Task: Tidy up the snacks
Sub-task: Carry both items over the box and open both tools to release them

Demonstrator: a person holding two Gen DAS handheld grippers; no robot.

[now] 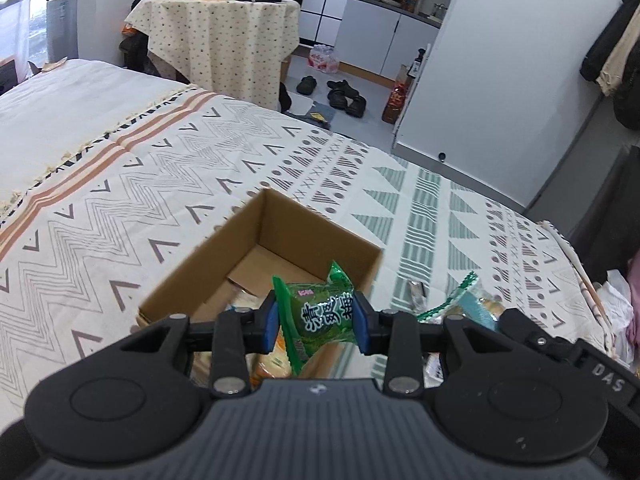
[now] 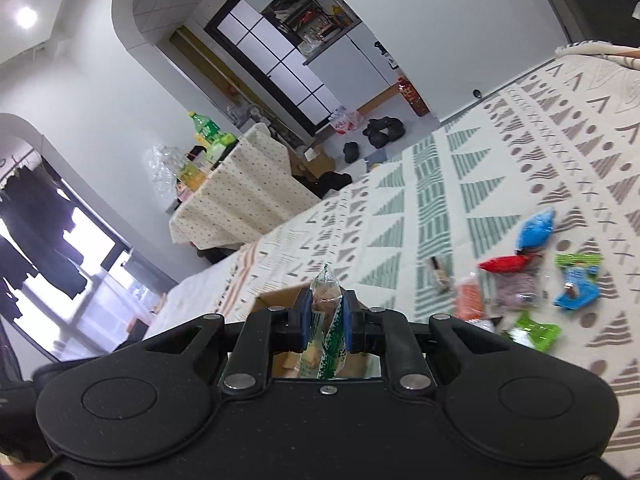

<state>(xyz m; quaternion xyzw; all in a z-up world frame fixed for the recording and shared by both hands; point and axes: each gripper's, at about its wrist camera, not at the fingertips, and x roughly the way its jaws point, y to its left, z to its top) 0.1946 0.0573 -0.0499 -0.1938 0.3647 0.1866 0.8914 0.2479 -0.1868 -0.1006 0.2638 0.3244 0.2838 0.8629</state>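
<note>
a bed covered by a cream blanket with grey chevrons and green triangles fills the foreground, with a cloth-draped table and a kitchen nook behind it.

the left gripper has its blue pads clamped on a green snack packet with dark printed characters, the packet standing upright between them. it hangs over the near end of an open cardboard box that sits on the blanket; a few pale and orange packets lie on the box floor below. just right of the box, another green-edged packet lies on the blanket.

the right gripper is pinched tight on a thin clear wrapper with green print, brownish food showing through at its top. the box edge shows just behind its fingers. to its right, loose snacks are scattered on the blanket: a blue packet, a red one, a blue-and-green one, a bright green one, and an orange one.
</note>
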